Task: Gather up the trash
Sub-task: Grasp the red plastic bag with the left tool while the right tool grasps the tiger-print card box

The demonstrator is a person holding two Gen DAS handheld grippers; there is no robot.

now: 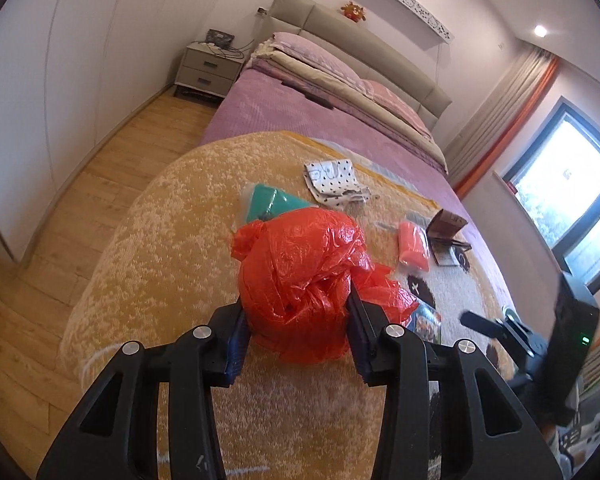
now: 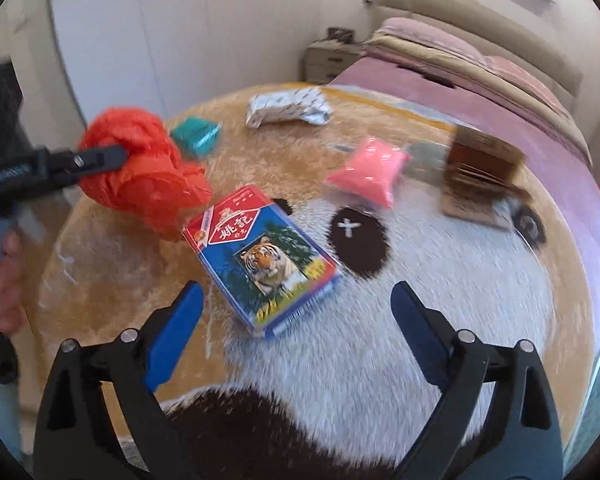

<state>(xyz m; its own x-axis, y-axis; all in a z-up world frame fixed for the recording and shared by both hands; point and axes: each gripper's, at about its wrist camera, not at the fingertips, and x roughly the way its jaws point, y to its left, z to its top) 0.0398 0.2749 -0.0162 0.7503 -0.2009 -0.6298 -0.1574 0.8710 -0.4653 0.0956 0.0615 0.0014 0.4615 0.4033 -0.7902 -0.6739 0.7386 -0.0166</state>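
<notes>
My left gripper is shut on a crumpled red plastic bag and holds it above the yellow blanket; the bag also shows in the right wrist view at the left, with a black finger pressed into it. My right gripper is open and empty just short of a blue-and-red box with a tiger picture, which lies flat on the blanket. The box's corner peeks out by the bag in the left wrist view.
On the blanket lie a teal packet, a pink packet, a spotted white wrapper and a brown box. Pillows lie at the bed's head, a nightstand beside.
</notes>
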